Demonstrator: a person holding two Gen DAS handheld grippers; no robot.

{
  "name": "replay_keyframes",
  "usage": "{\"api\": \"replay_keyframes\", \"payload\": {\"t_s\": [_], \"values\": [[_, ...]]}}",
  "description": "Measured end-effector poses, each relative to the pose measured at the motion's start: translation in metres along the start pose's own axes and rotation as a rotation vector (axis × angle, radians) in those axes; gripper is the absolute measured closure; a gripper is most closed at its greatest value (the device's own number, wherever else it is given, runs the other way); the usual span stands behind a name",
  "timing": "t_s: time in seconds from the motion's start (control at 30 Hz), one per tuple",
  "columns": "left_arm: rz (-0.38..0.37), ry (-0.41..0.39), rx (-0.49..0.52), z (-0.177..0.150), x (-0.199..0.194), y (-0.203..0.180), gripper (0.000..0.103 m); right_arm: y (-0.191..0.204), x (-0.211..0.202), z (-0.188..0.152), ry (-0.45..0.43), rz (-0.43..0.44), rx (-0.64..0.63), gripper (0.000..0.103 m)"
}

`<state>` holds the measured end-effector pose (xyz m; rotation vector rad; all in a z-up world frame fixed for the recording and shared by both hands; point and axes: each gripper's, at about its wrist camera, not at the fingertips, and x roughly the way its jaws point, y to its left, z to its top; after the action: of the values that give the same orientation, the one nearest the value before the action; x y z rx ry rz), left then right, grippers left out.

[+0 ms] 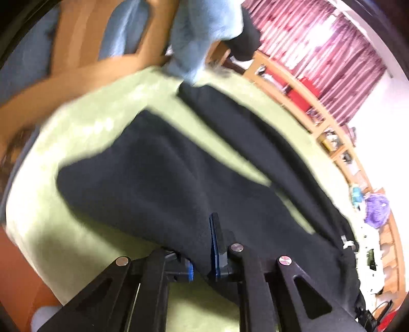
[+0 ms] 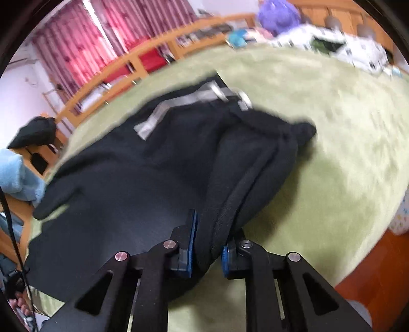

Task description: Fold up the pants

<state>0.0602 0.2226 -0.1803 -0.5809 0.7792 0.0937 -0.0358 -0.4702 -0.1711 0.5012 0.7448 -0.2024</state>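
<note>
Black pants (image 1: 179,173) lie on a pale green fleece cover (image 1: 84,132). In the left wrist view the two legs run away toward the top, with a strip of green between them. My left gripper (image 1: 203,258) is shut on a fold of the black cloth and lifts it off the cover. In the right wrist view the pants (image 2: 143,178) show their waistband with a grey drawstring (image 2: 163,109) at the far end. My right gripper (image 2: 208,245) is shut on a bunched edge of the pants near the waist side.
A light blue cloth (image 1: 202,38) hangs at the far end, also at left in the right wrist view (image 2: 15,176). A wooden rail with shelves (image 1: 329,132) and red curtains (image 1: 319,43) run along the side. White patterned bedding (image 2: 332,43) and a purple item (image 2: 278,15) lie beyond the cover.
</note>
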Motion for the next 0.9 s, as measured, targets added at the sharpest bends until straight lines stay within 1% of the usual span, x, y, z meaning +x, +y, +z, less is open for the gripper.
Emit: {"api": "replay_keyframes", "payload": {"t_s": [0.13, 0.23, 0.33, 0.4, 0.43, 0.53, 0.57, 0.63, 0.67, 0.7, 0.73, 0.77, 0.8, 0.83, 0.87, 0.9], "values": [[-0.014, -0.062, 0.041, 0.038, -0.015, -0.027, 0.093, 0.017, -0.003, 0.046, -0.026, 0.077, 0.035, 0.087], [-0.023, -0.093, 0.055, 0.062, -0.014, -0.055, 0.093, 0.04, -0.001, 0.087, -0.066, 0.099, 0.025, 0.087], [-0.013, -0.136, 0.089, 0.094, -0.006, -0.084, 0.093, 0.057, 0.007, 0.123, -0.088, 0.101, 0.005, 0.087], [-0.015, -0.156, 0.096, 0.114, 0.007, -0.101, 0.093, 0.073, 0.022, 0.152, -0.095, 0.1, -0.005, 0.087], [-0.015, -0.163, 0.097, 0.123, 0.015, -0.109, 0.093, 0.076, 0.028, 0.162, -0.096, 0.101, -0.006, 0.087], [-0.018, -0.177, 0.101, 0.152, 0.044, -0.135, 0.093, 0.094, 0.061, 0.203, -0.095, 0.096, -0.013, 0.088], [-0.018, -0.183, 0.108, 0.157, 0.05, -0.145, 0.093, 0.104, 0.076, 0.221, -0.095, 0.091, -0.019, 0.088], [-0.006, -0.193, 0.143, 0.178, 0.08, -0.17, 0.093, 0.117, 0.1, 0.243, -0.103, 0.07, -0.043, 0.087], [-0.001, -0.195, 0.153, 0.182, 0.09, -0.18, 0.093, 0.124, 0.113, 0.253, -0.108, 0.049, -0.056, 0.087], [0.01, -0.189, 0.16, 0.186, 0.105, -0.187, 0.093, 0.126, 0.123, 0.256, -0.106, 0.03, -0.064, 0.084], [0.023, -0.176, 0.164, 0.187, 0.119, -0.194, 0.092, 0.129, 0.143, 0.262, -0.087, 0.009, -0.065, 0.079], [0.052, -0.146, 0.17, 0.186, 0.14, -0.199, 0.09, 0.129, 0.156, 0.263, -0.062, 0.002, -0.058, 0.067], [0.072, -0.114, 0.177, 0.185, 0.153, -0.201, 0.088, 0.128, 0.173, 0.263, -0.019, 0.005, -0.049, 0.049], [0.096, -0.079, 0.182, 0.183, 0.164, -0.203, 0.082, 0.126, 0.183, 0.261, 0.011, 0.015, -0.045, 0.046], [0.112, -0.037, 0.194, 0.177, 0.175, -0.203, 0.072, 0.124, 0.191, 0.254, 0.038, 0.036, -0.048, 0.047], [0.111, -0.03, 0.2, 0.171, 0.177, -0.201, 0.067, 0.125, 0.194, 0.25, 0.052, 0.04, -0.057, 0.047]]}}
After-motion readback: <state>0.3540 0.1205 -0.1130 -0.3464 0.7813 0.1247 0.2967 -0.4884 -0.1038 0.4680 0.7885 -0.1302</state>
